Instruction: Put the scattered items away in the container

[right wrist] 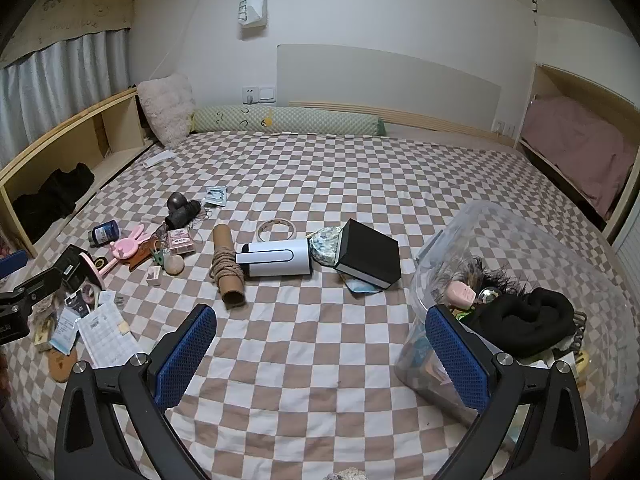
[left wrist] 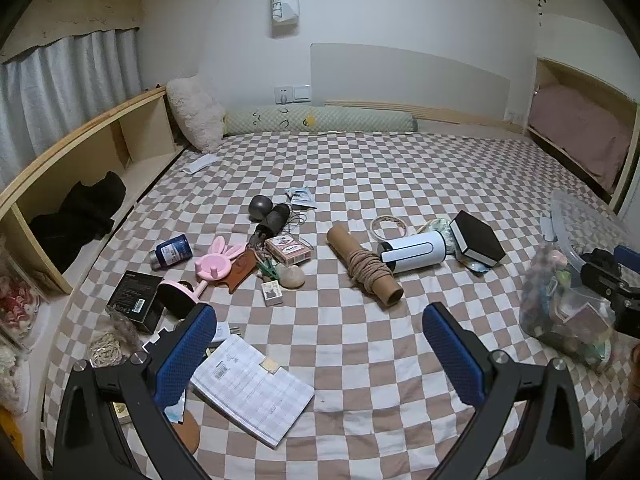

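My left tongs (left wrist: 320,356): jaws spread wide, nothing between the blue pads, hovering over the brown-and-white checked bedsheet (left wrist: 360,184). Just beside the left pad: a white gridded notepad (left wrist: 252,388) lying flat.

My right tongs (right wrist: 320,356): likewise spread wide and empty. The right pad sits in front of the clear plastic storage container (right wrist: 540,248), which stands on the bed at my right and holds a black knitted cloth (right wrist: 528,320), a small pink case (right wrist: 462,295) and other oddments.

Scattered on the bed, mid-distance:
- brown cardboard tube wound with twine (left wrist: 364,266), touching
- a white and black cylindrical appliance (left wrist: 414,254) on its side;
- black box with white edge (left wrist: 478,240), tilted, just beside the appliance;
- roll of pale tape (left wrist: 388,227), behind the appliance.

Left cluster: pink rabbit-eared stand (left wrist: 218,262), blue-labelled small jar (left wrist: 174,251), pink card box (left wrist: 286,249), black flat carton (left wrist: 134,300).
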The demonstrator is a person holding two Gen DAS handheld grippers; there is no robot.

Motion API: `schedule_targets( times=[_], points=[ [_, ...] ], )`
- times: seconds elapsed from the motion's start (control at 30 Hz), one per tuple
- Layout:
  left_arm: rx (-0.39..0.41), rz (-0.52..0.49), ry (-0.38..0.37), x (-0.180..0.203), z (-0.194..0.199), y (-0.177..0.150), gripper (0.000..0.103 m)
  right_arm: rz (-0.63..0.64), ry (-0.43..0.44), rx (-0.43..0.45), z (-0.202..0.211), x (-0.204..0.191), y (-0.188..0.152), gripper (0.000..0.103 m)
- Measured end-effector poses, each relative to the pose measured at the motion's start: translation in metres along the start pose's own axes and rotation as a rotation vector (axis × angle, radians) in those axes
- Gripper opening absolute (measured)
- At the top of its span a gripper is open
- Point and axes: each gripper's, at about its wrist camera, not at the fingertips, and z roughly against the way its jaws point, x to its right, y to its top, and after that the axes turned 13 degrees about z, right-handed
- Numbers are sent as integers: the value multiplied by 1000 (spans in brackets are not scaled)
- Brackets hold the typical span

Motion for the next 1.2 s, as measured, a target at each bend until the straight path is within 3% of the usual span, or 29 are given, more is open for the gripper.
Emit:
schedule_targets(
  times=[1.2],
  points=[
    [-1, -4, -9, 7, -1, -8, 103, -3, 3, -13, -2, 0, 0, 103]
  ],
)
